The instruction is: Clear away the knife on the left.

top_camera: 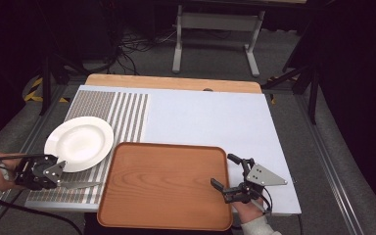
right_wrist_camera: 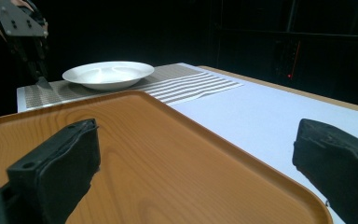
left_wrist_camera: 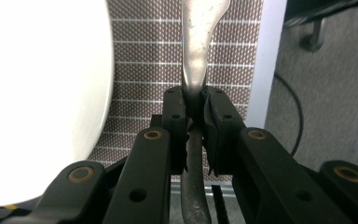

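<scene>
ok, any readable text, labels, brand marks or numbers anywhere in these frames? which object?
None readable.
White plate: plain, no mark.
Wooden tray: grain only, no label.
Metal utensil clamped in the left gripper: no stamp shows.
Placemat: woven stripes, no lettering.
Right gripper, jaws open over the tray's edge: no markings legible.

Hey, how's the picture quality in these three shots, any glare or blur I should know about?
High view: evenly lit table, dark surroundings, a little soft. Left gripper view: the white plate is blown out to plain white, and the metal utensil in the left tongs glints. Right gripper view: the right tongs are blurred up close, the background nearly black.
</scene>
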{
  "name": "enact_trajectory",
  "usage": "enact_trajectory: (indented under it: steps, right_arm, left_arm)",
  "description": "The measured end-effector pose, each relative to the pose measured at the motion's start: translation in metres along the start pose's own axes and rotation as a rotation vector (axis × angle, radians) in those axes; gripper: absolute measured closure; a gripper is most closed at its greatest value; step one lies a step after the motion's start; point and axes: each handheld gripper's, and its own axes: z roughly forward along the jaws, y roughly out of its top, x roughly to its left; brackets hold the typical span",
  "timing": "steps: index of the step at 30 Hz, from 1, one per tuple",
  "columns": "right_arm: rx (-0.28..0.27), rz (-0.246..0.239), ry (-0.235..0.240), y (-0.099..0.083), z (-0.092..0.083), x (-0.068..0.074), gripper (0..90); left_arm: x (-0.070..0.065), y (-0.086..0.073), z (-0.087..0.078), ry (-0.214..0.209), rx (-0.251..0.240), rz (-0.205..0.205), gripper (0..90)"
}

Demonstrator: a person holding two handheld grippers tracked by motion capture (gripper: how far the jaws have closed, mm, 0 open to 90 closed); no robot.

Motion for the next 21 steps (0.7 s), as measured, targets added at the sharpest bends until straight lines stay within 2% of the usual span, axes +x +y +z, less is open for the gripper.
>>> enact_trajectory:
  steps: [2,10,14,15,16,18,20,21]
  right_arm:
    - [-0.001,0.001,0.003,0.000,0.000,0.000,1.4]
    - [-0.005,0.003,0.004,0.000,0.000,0.000,1.4]
    - [-0.006,0.002,0.004,0.000,0.000,0.000,1.4]
    - [-0.006,0.002,0.004,0.000,0.000,0.000,1.4]
    - [-0.006,0.002,0.003,0.000,0.000,-0.001,1.4]
    - [-0.007,0.002,0.002,0.000,0.000,-0.001,1.4]
    - [-0.007,0.001,0.002,0.001,0.000,-0.001,1.4]
    - [-0.007,0.001,0.002,0.001,0.000,-0.001,1.4]
  left_arm:
    - [0.000,-0.001,-0.003,0.003,-0.019,-0.011,80.2]
    - [0.001,-0.005,-0.025,0.003,-0.126,-0.115,80.1]
    - [0.003,-0.006,-0.030,-0.013,-0.182,-0.207,80.2]
    - [0.003,-0.006,-0.030,-0.013,-0.182,-0.207,80.1]
    - [0.003,-0.005,-0.032,-0.027,-0.206,-0.250,80.2]
    - [0.003,-0.004,-0.034,-0.029,-0.211,-0.262,80.1]
    - [0.003,-0.001,-0.037,-0.045,-0.221,-0.304,80.1]
    - [0.004,0.001,-0.039,-0.057,-0.224,-0.351,80.1]
